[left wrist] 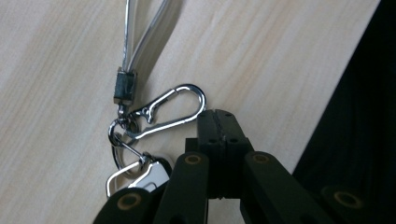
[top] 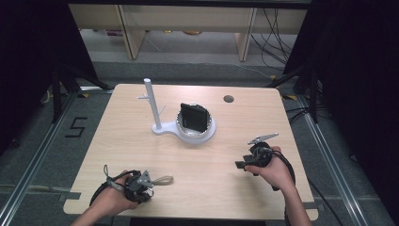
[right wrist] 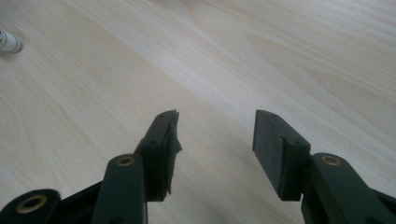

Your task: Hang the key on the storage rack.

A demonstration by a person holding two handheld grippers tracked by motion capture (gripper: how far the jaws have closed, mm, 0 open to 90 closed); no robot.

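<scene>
Strap runs off the top edge (keyring partly hidden).

Hand-held gripper jaws pressed together — silver carabiner, key ring, strap loop just beside, on wooden table

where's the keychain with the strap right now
The keychain lies on the table's near-left part in the high view, right beside the shut left gripper, its strap stretching rightward.

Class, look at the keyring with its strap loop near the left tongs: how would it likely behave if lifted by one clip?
The keyring would probably dangle and swing, since its clips and rings are loosely linked. Its strap loop looks thin and flat, so likely floppy. The polished carabiner may slip between smooth pads. The left tongs look shut beside it.
</scene>
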